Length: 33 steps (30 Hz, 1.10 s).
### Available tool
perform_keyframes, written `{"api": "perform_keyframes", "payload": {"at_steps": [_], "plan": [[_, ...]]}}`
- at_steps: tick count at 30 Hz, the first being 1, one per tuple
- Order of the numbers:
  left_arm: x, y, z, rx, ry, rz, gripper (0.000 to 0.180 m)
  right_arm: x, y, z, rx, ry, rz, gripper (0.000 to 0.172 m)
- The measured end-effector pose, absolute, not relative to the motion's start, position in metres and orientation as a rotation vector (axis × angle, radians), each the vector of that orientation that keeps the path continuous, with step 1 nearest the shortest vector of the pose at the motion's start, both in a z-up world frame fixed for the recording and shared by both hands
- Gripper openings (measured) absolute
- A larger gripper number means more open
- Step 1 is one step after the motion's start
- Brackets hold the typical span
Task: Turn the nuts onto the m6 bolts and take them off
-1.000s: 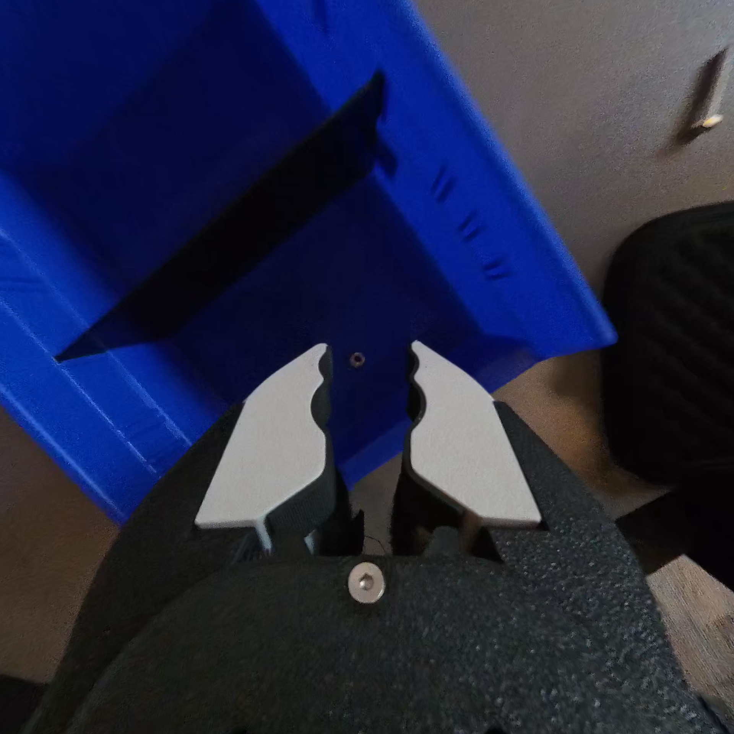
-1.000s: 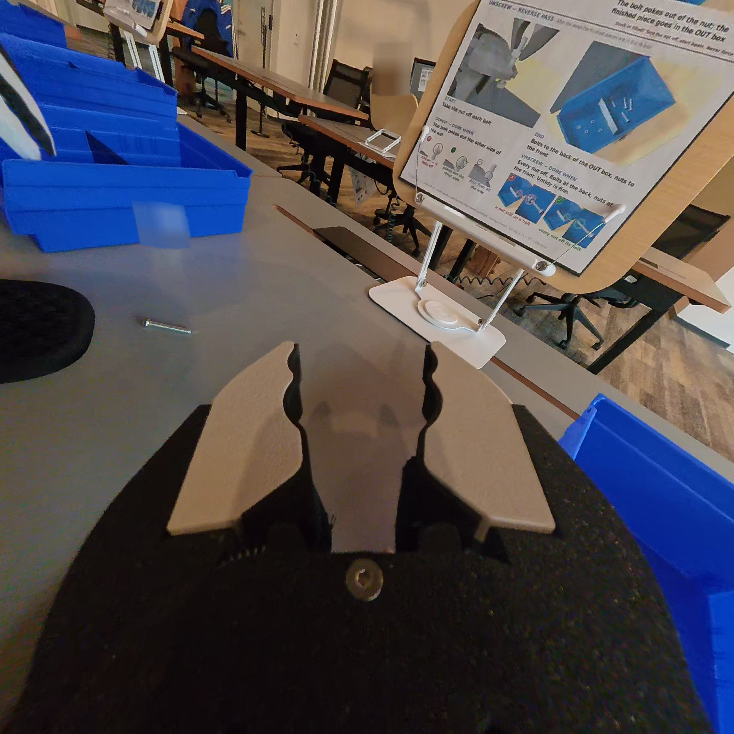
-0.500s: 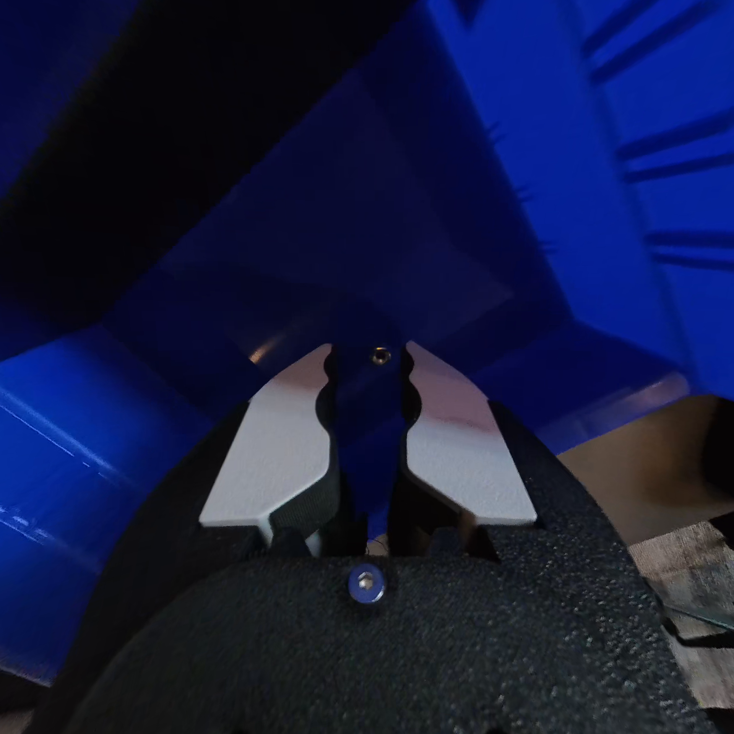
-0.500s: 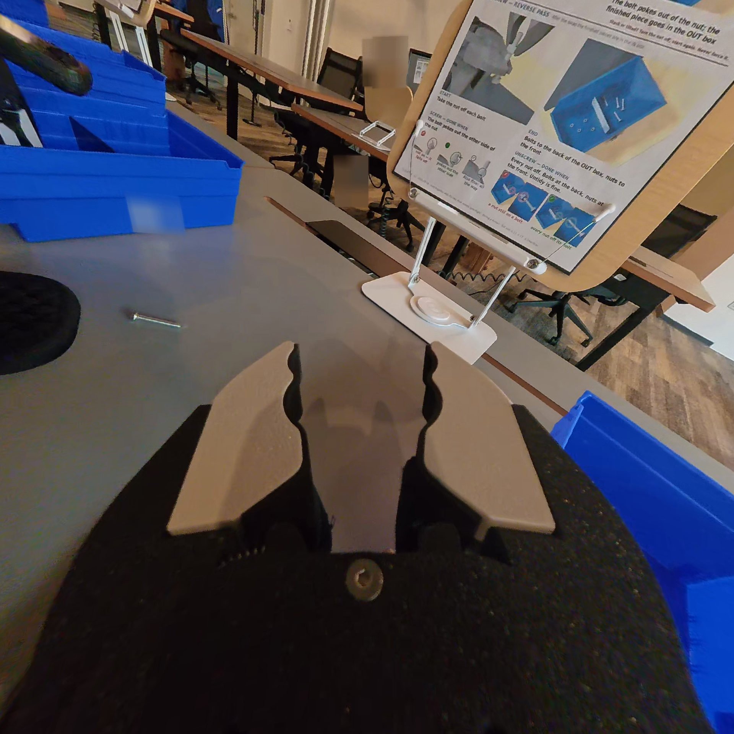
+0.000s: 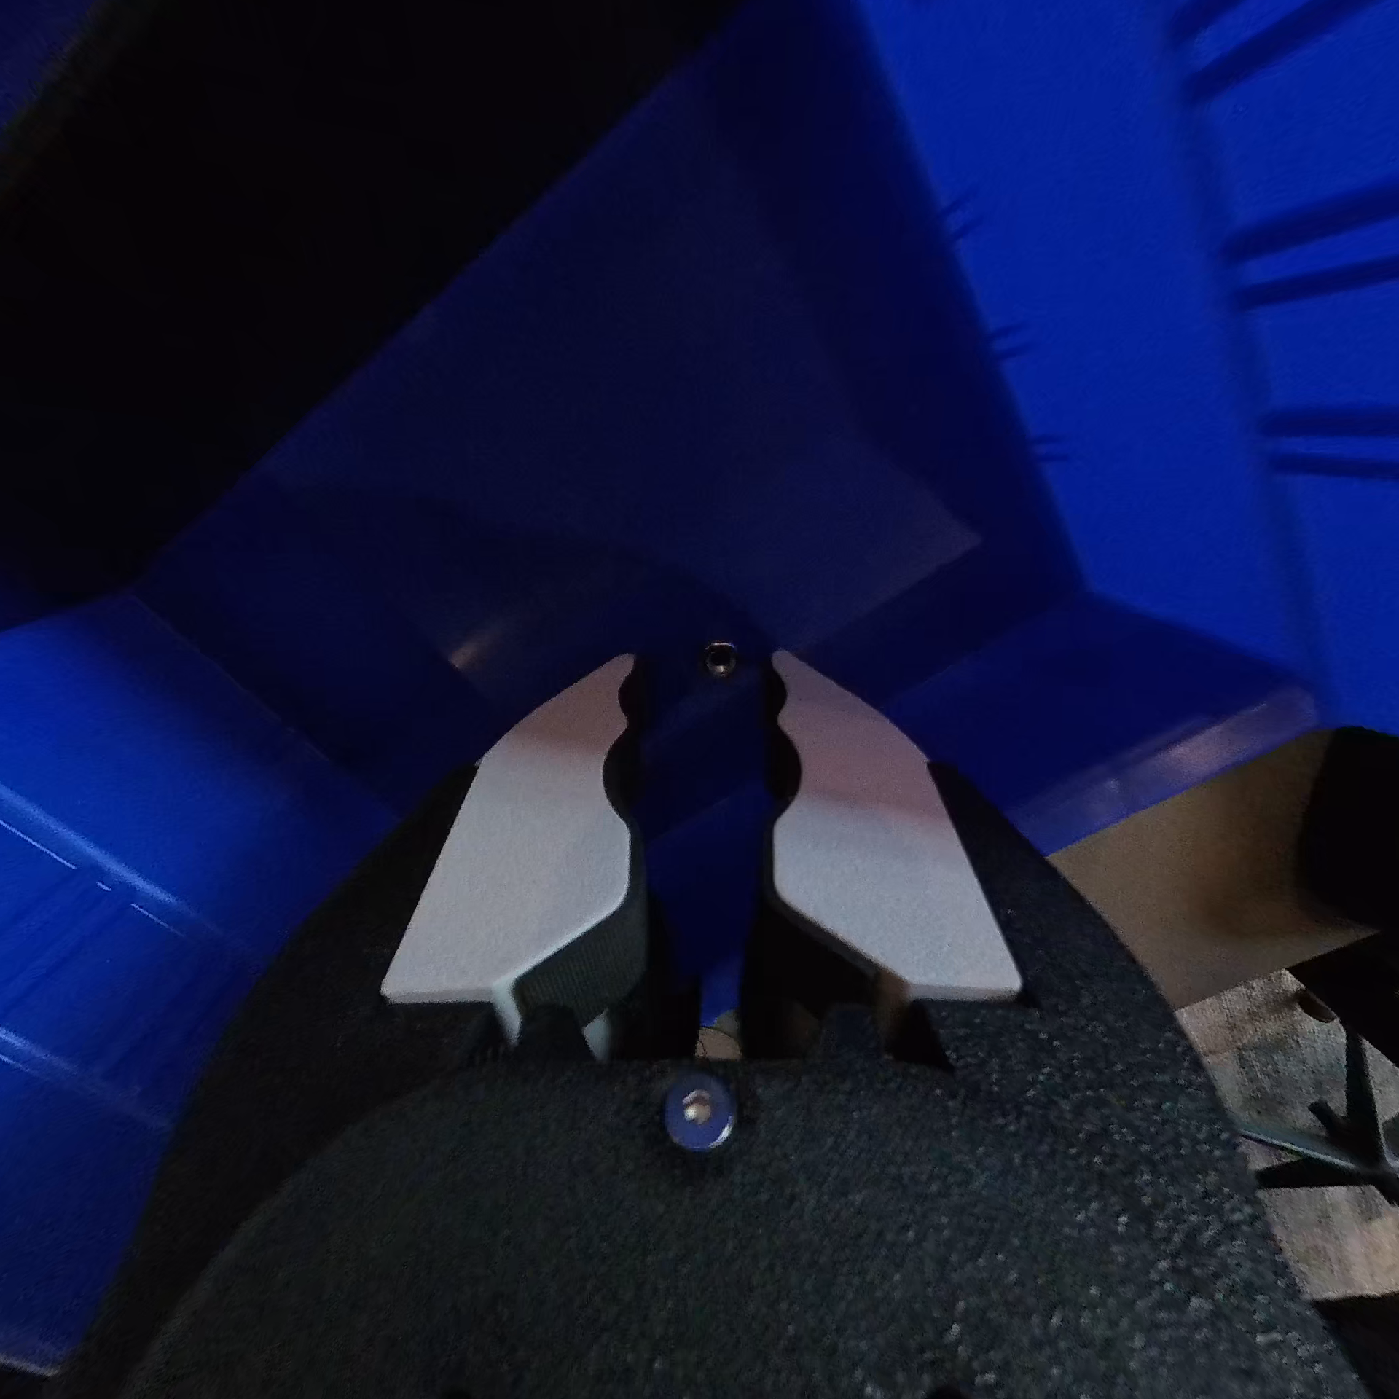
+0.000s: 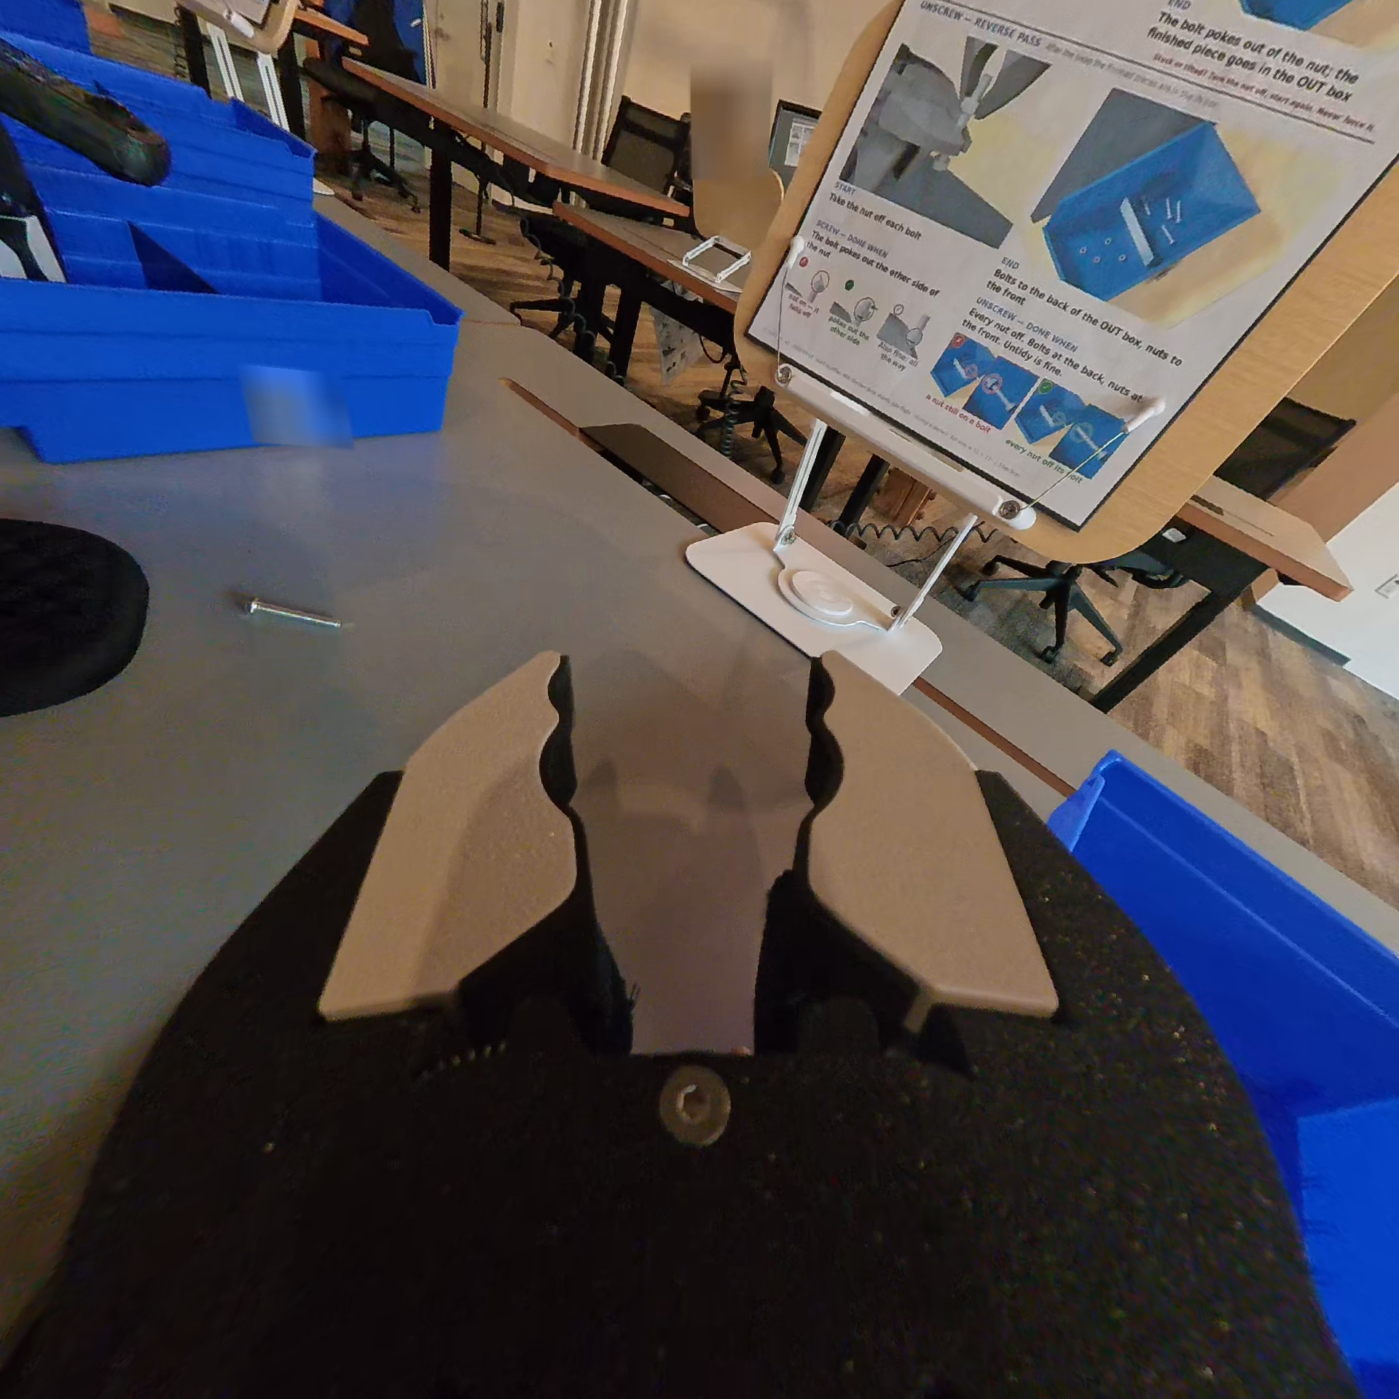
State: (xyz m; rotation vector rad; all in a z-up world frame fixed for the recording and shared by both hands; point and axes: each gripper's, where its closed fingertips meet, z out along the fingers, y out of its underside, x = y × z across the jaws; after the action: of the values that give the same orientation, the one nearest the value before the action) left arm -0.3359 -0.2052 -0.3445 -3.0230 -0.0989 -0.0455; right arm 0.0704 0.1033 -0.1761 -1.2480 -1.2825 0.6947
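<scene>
Nut (image 5: 719,660), small and metallic, lies on the floor of a blue bin (image 5: 984,227), right between the tips of the left gripper (image 5: 704,670). Left gripper fingers (image 5: 530,848) stand partly apart, with a clear gap on each side of the nut; neither pad presses on it, nothing held. The gripper reaches down inside the bin, whose walls fill the view; a dark divider (image 5: 227,265) crosses the upper left.

Against a second ago: the left gripper has dropped from above the bin rim to deep inside it, its fingers have narrowed a little, and the nut now sits at the fingertips instead of ahead of them.

Right gripper (image 6: 689,674) is wide apart and bare, hovering low over the grey bench (image 6: 454,545); its view has barely shifted.

Around it: a bolt (image 6: 291,613) lies loose on the bench to the left, near a black round pad (image 6: 60,613). Blue bins (image 6: 189,348) stand beyond. An instruction sheet on a white stand (image 6: 817,598) sits ahead to the right; another blue bin (image 6: 1249,984) at the right edge. Nothing blocks either gripper.
</scene>
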Motion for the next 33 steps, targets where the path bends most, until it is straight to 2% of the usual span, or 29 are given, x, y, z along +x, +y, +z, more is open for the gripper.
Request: {"api": "perform_keyframes", "payload": {"at_steps": [3,4,5,13,21,27,33], "plan": [[-0.339,-0.205,-0.345,-3.02,-0.085,-0.011,0.023,0.071,0.103,-0.176,-1.248,-1.28,0.697,0.059],[-0.337,-0.205,-0.345,-3.018,-0.079,-0.031,0.012,0.071,0.103,-0.176,-1.248,-1.278,0.698,0.059],[-0.336,-0.205,-0.345,-3.015,-0.084,-0.041,0.011,0.071,0.103,-0.176,-1.248,-1.276,0.699,0.059],[-0.333,-0.208,-0.339,-3.001,-0.062,-0.068,0.009,0.072,0.104,-0.176,-1.251,-1.277,0.695,0.059],[-0.321,-0.186,-0.281,-2.922,0.087,0.114,0.009,0.072,0.103,-0.18,-1.259,-1.284,0.7,0.059],[-0.263,-0.138,-0.238,-2.788,0.392,0.17,0.009,0.074,0.101,-0.18,-1.26,-1.282,0.706,0.059],[-0.181,-0.084,-0.246,-2.694,0.77,0.162,0.009,0.079,0.1,-0.184,-1.266,-1.296,0.695,0.059]]}}
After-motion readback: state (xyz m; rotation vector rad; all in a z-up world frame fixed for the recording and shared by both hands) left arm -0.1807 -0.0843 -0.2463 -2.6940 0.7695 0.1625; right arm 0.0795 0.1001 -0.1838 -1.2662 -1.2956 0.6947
